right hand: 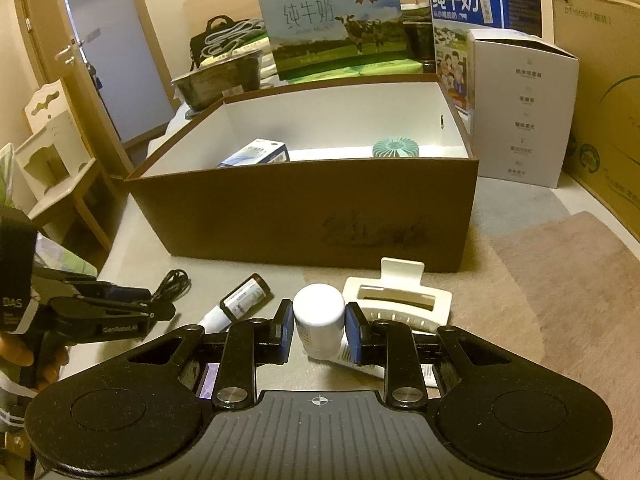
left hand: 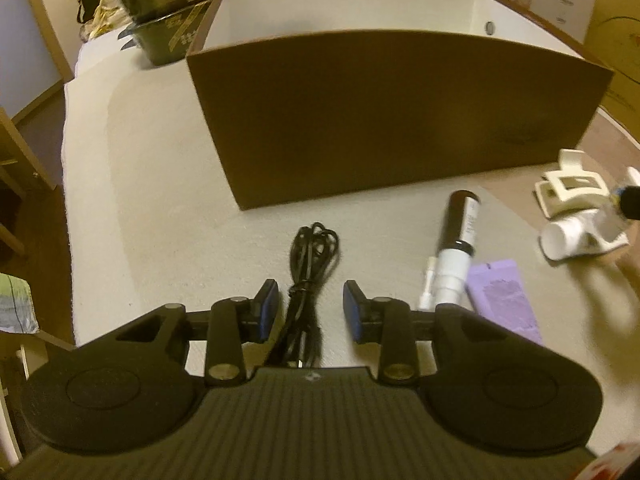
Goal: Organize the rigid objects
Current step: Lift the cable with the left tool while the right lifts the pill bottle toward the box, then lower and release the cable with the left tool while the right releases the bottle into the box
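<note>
- Your left gripper (left hand: 310,308) stands partly open, pads clear of the black cable (left hand: 310,272) lying between them on the mat (left hand: 160,220).
- Your right gripper (right hand: 318,326) is clamped on a white bottle (right hand: 319,318), held upright between the blue pads.
- Just right of your left fingers lie a black-and-white tube (left hand: 458,240) and a purple card (left hand: 504,300).
- Just beyond your right fingers sits a cream holder (right hand: 396,300).
- Farther ahead stands the brown box (right hand: 304,208), open-topped, holding a small blue carton (right hand: 256,152) and a teal fan (right hand: 395,148).
</note>
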